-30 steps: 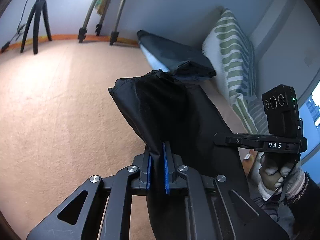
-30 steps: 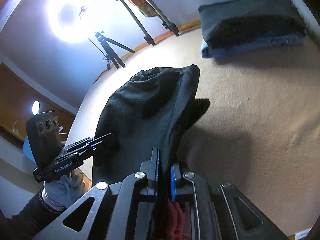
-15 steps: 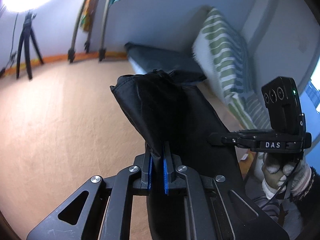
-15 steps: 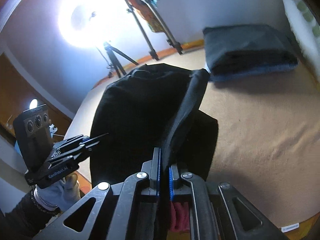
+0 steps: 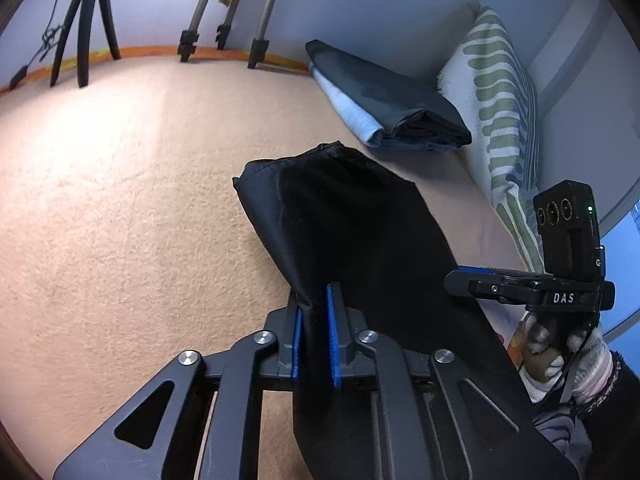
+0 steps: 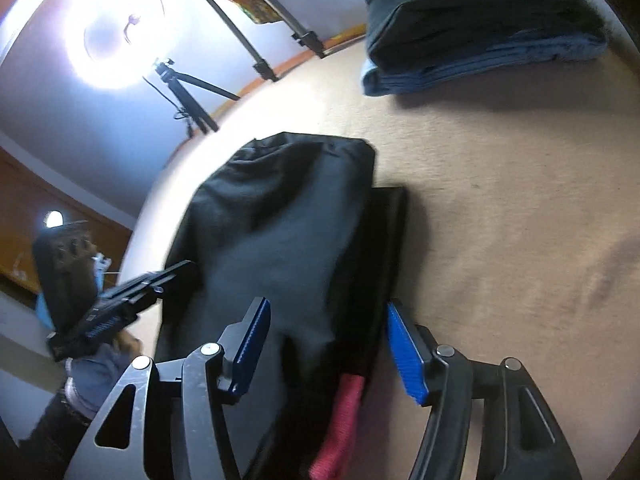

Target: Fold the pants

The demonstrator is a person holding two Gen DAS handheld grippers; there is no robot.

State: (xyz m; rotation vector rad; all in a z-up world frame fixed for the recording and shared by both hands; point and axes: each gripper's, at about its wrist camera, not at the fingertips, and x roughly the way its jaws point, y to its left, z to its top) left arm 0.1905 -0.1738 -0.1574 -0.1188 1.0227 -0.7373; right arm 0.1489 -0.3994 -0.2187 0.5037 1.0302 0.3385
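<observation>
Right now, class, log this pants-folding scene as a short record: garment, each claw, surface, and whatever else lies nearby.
garment: black pants, bunched on the surface
left claw: shut on the pants' edge
right claw: jaws opening, pants between the blue pads but not pressed
surface: tan bedding
nearby: folded clothes stack, dark over blue; green-striped pillow
background: tripod by a bright lamp

The left claw [image 5: 316,336] is matte black with triangular cut-outs in its arms, silver screw heads at the pivots and ribbed blue pads [image 5: 332,336]. The right claw [image 6: 328,344] has the same build. Its handle unit carries three round lenses, a green light and white "DAS" lettering. The person wears pale knit gloves [image 5: 560,344], dark sleeves [image 5: 616,412] and a beaded wristband.
</observation>
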